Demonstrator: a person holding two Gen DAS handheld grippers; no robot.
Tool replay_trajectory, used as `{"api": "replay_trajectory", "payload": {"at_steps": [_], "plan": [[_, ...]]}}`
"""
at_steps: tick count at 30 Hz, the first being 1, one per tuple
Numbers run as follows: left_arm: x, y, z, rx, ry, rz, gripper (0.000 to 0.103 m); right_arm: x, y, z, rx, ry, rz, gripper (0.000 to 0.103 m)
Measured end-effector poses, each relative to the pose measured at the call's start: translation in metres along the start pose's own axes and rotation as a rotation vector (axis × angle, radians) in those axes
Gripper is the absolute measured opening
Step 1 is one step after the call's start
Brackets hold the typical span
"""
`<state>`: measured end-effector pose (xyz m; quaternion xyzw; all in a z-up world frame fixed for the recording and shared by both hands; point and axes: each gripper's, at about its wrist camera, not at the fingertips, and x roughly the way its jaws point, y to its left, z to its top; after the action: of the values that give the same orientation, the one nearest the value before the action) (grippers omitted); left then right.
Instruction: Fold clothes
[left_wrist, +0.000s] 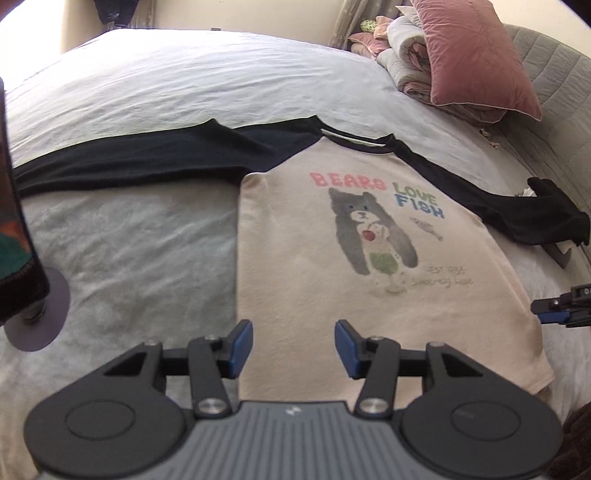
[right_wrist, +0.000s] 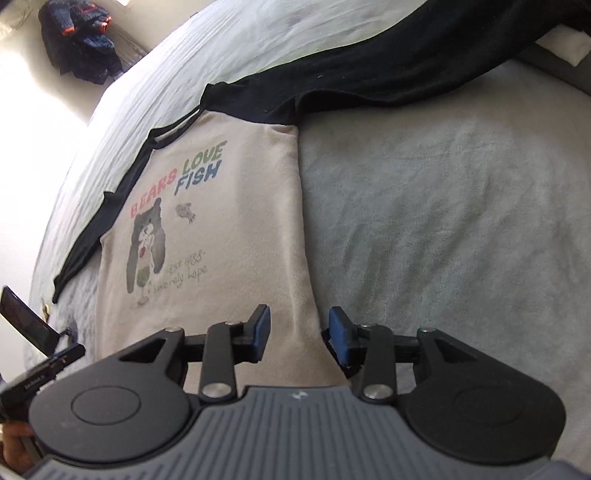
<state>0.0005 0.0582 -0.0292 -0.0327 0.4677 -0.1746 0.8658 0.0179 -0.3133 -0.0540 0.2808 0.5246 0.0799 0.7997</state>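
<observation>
Shirt (left_wrist: 314, 258) lies spread flat, print up, on the bed (left_wrist: 147, 92); its long axis runs from the near hem to the far collar, both dark sleeves stretched out sideways. Left gripper (left_wrist: 293, 345) hovers wide open at the hem's left corner, while the right gripper (right_wrist: 299, 328), also wide, straddles the right side edge near the hem.
</observation>
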Motion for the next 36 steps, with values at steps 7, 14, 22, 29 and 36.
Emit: {"api": "replay_trajectory", "payload": {"at_steps": [7,14,22,29,36], "plan": [[0.029,-0.063,0.039,0.132,-0.052,-0.1,0.035,-0.001,-0.028,0.002,0.116,0.036,0.052,0.04],[0.098,-0.144,0.106,0.161,0.028,-0.138,0.031,0.006,-0.036,-0.009,0.063,0.076,0.122,0.03],[0.169,-0.213,0.139,0.287,0.042,0.048,0.036,0.007,-0.051,-0.01,0.075,0.104,0.219,0.022],[0.196,-0.238,0.152,0.284,-0.012,0.135,0.008,0.001,-0.048,-0.012,0.032,0.109,0.278,0.009],[0.172,-0.193,0.129,0.186,-0.136,-0.035,0.012,-0.009,-0.044,-0.011,-0.014,0.116,0.2,0.011]]}}
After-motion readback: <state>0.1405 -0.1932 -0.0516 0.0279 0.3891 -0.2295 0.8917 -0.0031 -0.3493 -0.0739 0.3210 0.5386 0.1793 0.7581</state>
